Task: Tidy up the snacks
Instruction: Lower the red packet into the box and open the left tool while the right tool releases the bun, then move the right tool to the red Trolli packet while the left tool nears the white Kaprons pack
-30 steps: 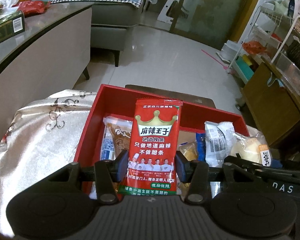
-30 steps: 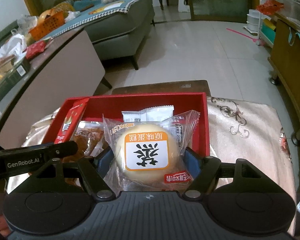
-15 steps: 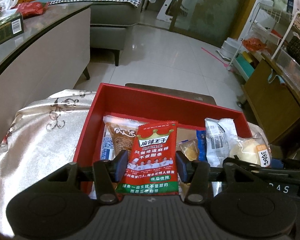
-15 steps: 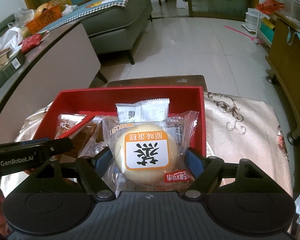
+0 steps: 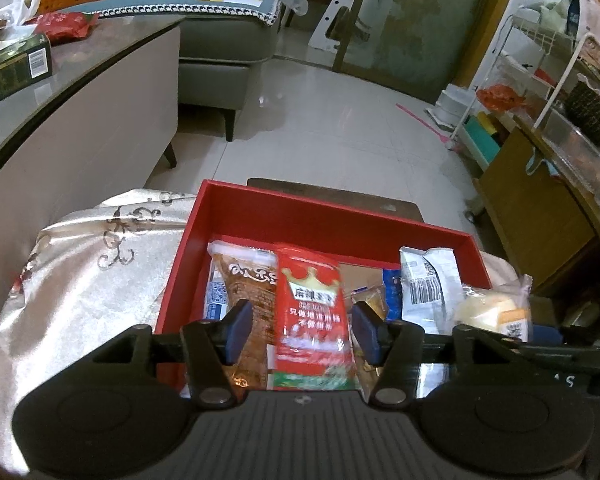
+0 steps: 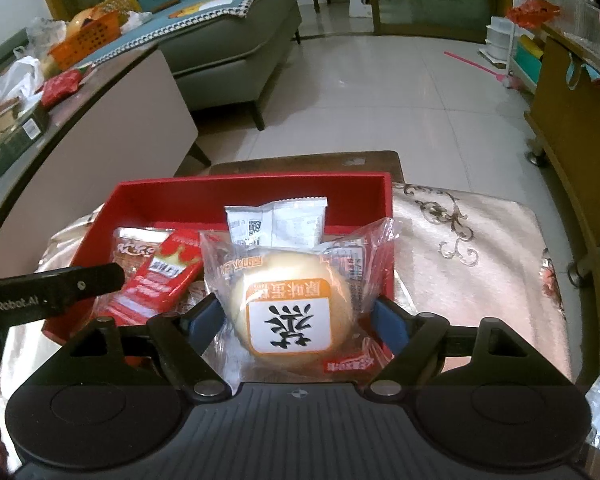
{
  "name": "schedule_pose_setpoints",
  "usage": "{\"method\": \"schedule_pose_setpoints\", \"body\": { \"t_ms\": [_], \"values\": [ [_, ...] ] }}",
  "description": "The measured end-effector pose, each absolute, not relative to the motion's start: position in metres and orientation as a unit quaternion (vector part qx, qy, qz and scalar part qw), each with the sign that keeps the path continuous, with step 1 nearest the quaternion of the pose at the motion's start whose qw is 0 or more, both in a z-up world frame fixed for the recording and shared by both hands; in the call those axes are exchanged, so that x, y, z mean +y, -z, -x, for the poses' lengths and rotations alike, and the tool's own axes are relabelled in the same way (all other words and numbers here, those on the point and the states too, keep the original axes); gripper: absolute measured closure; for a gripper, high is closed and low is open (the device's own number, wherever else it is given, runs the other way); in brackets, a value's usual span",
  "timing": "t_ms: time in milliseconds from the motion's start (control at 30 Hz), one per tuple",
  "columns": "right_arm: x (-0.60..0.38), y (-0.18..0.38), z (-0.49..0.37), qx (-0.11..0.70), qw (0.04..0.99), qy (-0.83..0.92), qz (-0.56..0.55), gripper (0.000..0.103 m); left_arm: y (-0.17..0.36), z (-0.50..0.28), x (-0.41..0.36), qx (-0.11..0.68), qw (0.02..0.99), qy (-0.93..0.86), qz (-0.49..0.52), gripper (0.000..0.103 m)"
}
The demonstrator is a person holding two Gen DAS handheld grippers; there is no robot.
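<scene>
Over the red box on the cloth-covered desk, the left gripper stands spread, its pads clear of the red spicy-strip packet lying between them atop a brown snack pack. Beside it, the right gripper clamps a wrapped steamed cake at the box's near right corner, before a white sachet.

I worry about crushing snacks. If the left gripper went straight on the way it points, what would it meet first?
Probably the red spicy-strip packet lying between the left gripper's open fingers, atop other snacks in the red box; depth is unclear.
</scene>
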State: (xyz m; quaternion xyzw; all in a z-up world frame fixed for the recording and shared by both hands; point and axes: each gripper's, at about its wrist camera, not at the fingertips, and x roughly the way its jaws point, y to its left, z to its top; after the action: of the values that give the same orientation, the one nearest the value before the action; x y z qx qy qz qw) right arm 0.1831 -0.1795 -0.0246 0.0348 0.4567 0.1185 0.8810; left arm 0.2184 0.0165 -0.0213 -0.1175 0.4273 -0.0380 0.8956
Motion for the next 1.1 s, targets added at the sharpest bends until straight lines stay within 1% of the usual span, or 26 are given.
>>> {"method": "schedule_pose_setpoints", "body": {
  "t_ms": [300,400,533,767,1100],
  "values": [
    [-0.19,0.019,-0.177,0.451,0.884,-0.114,-0.04,0.018,0.02,-0.211,0.023,0.431,0.893,0.041,0.124,0.054],
    [-0.195,0.015,-0.175,0.447,0.886,-0.115,-0.044,0.016,0.019,-0.208,0.025,0.433,0.891,0.044,0.126,0.053],
    [-0.211,0.003,-0.169,0.434,0.892,-0.111,-0.06,0.016,0.016,-0.204,0.028,0.434,0.888,0.054,0.141,0.053],
    [-0.24,-0.011,-0.155,0.42,0.898,-0.099,-0.081,0.015,0.012,-0.196,0.023,0.432,0.89,0.064,0.133,0.053],
    [-0.268,0.023,-0.13,0.471,0.877,-0.049,-0.078,0.014,0.02,-0.159,-0.008,0.457,0.876,0.093,0.122,0.051]
  ]
}}
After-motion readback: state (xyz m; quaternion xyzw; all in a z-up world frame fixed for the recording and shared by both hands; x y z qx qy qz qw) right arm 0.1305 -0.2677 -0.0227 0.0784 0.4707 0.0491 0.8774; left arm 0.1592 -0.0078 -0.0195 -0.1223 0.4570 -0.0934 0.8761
